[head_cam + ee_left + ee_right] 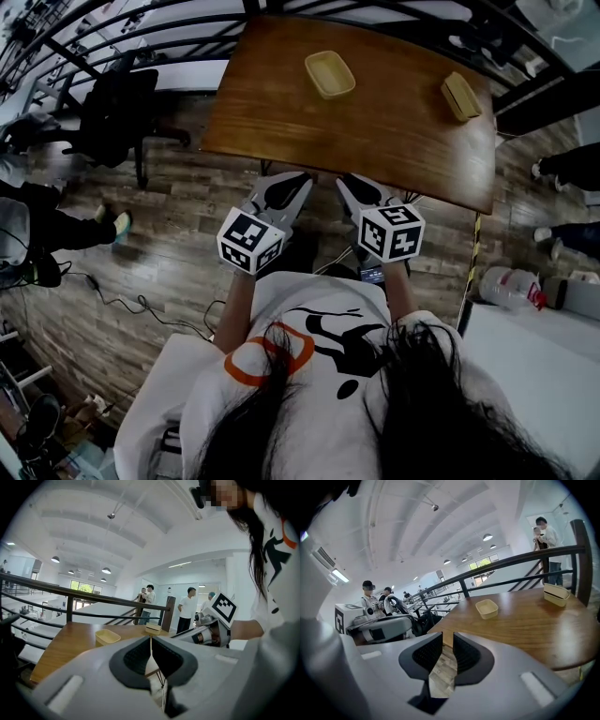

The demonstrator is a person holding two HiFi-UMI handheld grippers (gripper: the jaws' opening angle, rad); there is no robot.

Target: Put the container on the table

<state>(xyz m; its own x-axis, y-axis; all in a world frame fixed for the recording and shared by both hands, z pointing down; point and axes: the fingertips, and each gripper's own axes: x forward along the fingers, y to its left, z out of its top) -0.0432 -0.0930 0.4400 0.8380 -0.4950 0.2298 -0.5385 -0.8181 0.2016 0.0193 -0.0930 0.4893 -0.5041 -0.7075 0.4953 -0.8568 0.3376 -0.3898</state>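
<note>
Two tan containers lie on the brown wooden table [394, 141]: an open tray [330, 74] near the far middle and a second one [460, 97] by the right edge. Both also show in the left gripper view, tray [107, 636] and second container [153, 629], and in the right gripper view, tray [487, 608] and second container [556, 594]. My left gripper [300, 180] [150, 640] hangs just short of the table's near edge, jaws touching at the tips, empty. Beside it my right gripper [347, 182] [448, 641] keeps a narrow gap with nothing inside.
A black office chair [117, 117] stands left of the table on the wood floor. A plastic jug [511, 286] and a white surface [534, 347] are at the lower right. A dark railing [511, 562] runs behind the table. People [187, 613] stand beyond it.
</note>
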